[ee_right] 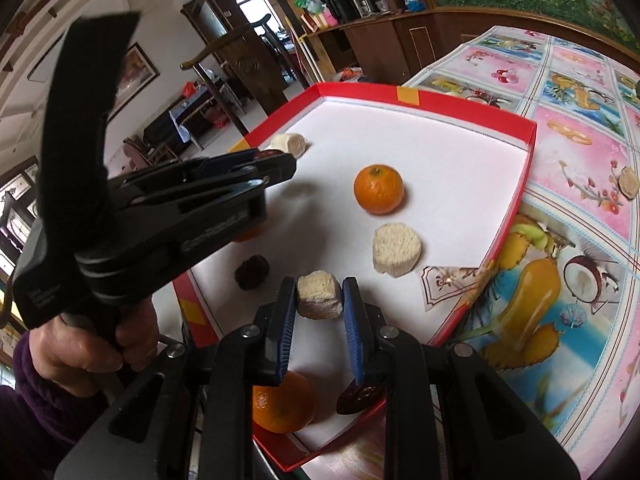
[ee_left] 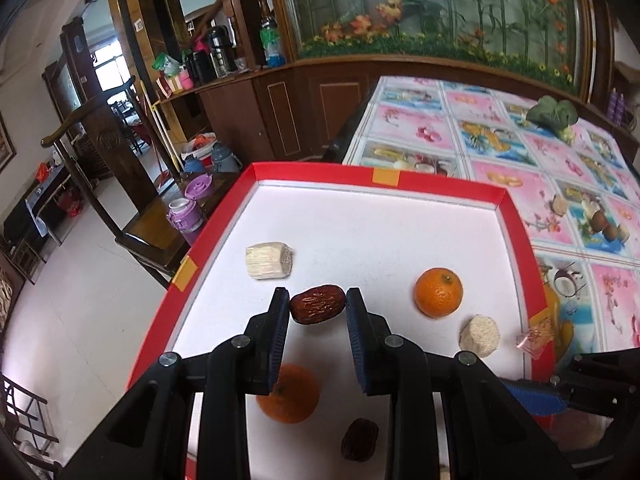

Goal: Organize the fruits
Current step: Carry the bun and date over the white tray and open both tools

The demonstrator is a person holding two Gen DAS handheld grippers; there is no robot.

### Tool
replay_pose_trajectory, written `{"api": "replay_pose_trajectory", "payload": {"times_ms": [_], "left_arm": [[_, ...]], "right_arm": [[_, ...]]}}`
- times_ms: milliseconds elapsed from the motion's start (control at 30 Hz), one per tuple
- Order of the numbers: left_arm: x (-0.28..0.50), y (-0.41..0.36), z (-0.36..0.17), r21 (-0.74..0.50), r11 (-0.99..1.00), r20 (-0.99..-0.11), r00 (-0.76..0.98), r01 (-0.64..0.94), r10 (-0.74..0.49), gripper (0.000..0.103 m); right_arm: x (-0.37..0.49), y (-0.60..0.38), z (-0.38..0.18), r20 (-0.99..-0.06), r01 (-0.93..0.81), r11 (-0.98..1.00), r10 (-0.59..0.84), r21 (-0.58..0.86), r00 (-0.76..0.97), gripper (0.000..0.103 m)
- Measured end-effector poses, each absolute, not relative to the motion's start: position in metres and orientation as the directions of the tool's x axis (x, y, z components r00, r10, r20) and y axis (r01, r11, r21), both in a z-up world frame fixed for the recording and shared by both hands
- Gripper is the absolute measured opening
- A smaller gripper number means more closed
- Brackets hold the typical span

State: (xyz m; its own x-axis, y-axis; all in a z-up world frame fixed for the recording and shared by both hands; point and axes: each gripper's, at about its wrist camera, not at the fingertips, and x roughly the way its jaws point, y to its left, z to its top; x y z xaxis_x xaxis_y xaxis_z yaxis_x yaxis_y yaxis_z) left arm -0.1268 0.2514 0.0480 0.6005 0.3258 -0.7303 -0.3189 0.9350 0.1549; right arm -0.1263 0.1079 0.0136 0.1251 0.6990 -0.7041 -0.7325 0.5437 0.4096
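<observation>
A red tray with a white floor holds the fruit pieces. My left gripper is shut on a dark red date, lifted a little above the tray floor. In the right wrist view, my right gripper is shut on a pale spongy chunk near the tray's front. Loose in the tray lie an orange, a second orange under the left fingers, a pale ribbed chunk, a pale round chunk and a wrinkled dark date. Another date sits beneath the right fingers.
The tray rests on a table with a flowery pink and blue cloth. A green leafy vegetable lies far back on it, a pale chunk to the right, a clear wrapper at the tray's rim. A hand holds the left gripper.
</observation>
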Motion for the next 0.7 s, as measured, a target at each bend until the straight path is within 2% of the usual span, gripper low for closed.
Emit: {"api": "replay_pose_trajectory", "payload": {"times_ms": [700], "left_arm": [[-0.109,0.245,0.029,0.168,0.948,-0.789,0.54,-0.27,0.294,0.029]], "right_arm": [[-0.134,0.112,0.013,-0.725,-0.754,0.559,0.669,0.345,0.164,0.026]]}}
